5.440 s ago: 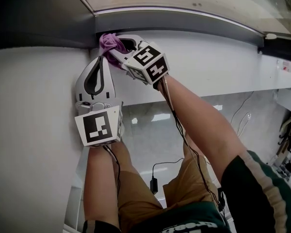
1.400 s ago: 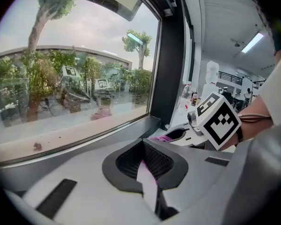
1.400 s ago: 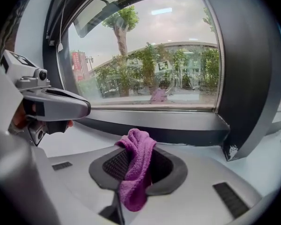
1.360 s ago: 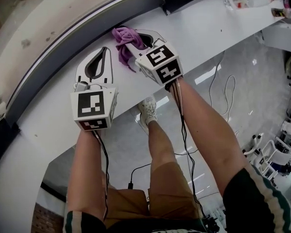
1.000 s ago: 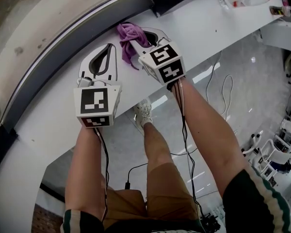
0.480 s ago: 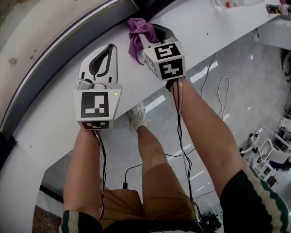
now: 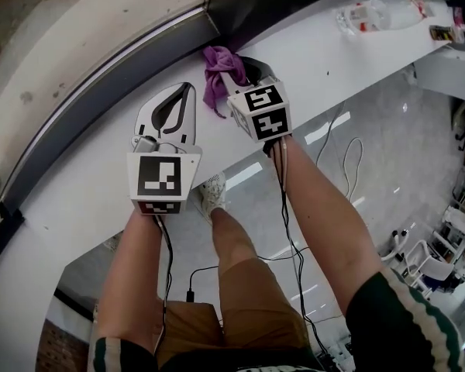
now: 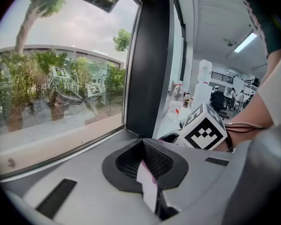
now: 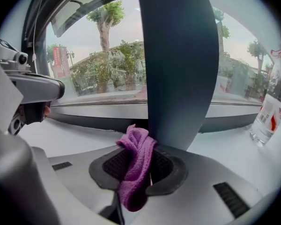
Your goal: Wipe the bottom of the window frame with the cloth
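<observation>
A purple cloth (image 7: 216, 74) hangs bunched from my right gripper (image 7: 234, 65), which is shut on it. In the right gripper view the cloth (image 9: 136, 165) droops over the jaws of the right gripper (image 9: 147, 154), right at the foot of the dark upright post (image 9: 178, 64). The window frame's grey bottom rail (image 7: 101, 103) runs along the glass, just behind the cloth (image 9: 96, 121). My left gripper (image 7: 184, 90) lies on the white sill (image 7: 77, 208) beside it, to the left. Seen from its own camera, the left gripper (image 8: 143, 143) is shut on nothing.
Plastic bottles (image 7: 372, 10) stand on the sill further right, one of them close by (image 9: 268, 111). The right gripper's marker cube (image 8: 203, 128) shows beside the left jaws. Below the sill's edge are the person's legs, a tiled floor and cables (image 7: 349, 157).
Both grippers have slid rightwards along the bottom rail, from its left corner to the dark upright post. The cloth stays held in the right gripper; the left stays shut.
</observation>
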Demonstrator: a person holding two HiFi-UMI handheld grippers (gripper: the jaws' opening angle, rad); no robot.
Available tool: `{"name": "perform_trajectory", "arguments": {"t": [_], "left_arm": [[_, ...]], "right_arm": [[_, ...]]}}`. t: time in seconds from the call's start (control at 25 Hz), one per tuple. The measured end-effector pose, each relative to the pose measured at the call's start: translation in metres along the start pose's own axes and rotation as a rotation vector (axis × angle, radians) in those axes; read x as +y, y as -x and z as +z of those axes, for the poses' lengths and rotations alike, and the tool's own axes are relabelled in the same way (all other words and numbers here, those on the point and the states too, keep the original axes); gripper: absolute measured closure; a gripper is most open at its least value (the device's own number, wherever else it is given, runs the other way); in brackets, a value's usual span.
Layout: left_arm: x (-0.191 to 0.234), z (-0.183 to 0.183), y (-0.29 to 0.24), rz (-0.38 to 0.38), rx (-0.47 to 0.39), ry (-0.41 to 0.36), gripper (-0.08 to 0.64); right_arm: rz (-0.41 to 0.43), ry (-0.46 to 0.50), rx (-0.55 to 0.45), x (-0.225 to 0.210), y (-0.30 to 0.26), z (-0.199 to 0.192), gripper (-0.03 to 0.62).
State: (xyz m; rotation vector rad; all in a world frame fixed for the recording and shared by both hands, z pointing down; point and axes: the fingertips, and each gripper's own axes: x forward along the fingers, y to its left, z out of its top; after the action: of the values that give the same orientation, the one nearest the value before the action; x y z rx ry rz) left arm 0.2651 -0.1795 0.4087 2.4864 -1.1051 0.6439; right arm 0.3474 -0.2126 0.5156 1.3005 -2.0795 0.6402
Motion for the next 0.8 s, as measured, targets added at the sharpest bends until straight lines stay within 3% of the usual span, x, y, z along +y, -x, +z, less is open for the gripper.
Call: {"name": "perform_trajectory", "arguments": {"t": [0.2, 0.4, 0.64, 0.8], "left_arm": [[-0.007, 0.006, 0.005, 0.018, 0.015, -0.009, 0.551], [-0.022, -0.012, 0.009, 0.014, 0.057, -0.028, 0.551], [-0.04, -0.024, 0.011, 0.025, 0.074, 0.024, 0.551], [-0.058, -0.032, 0.015, 0.0, 0.087, 0.01, 0.551]], "right_arm": [[0.02, 0.003, 0.027, -0.003, 0.002, -0.005, 0.492], [0.017, -0.004, 0.041, 0.001, 0.017, -0.021, 0.492], [0.023, -0.014, 0.047, -0.001, 0.035, -0.039, 0.492], [0.014, -0.029, 0.04, 0.002, 0.048, -0.051, 0.492]]}}
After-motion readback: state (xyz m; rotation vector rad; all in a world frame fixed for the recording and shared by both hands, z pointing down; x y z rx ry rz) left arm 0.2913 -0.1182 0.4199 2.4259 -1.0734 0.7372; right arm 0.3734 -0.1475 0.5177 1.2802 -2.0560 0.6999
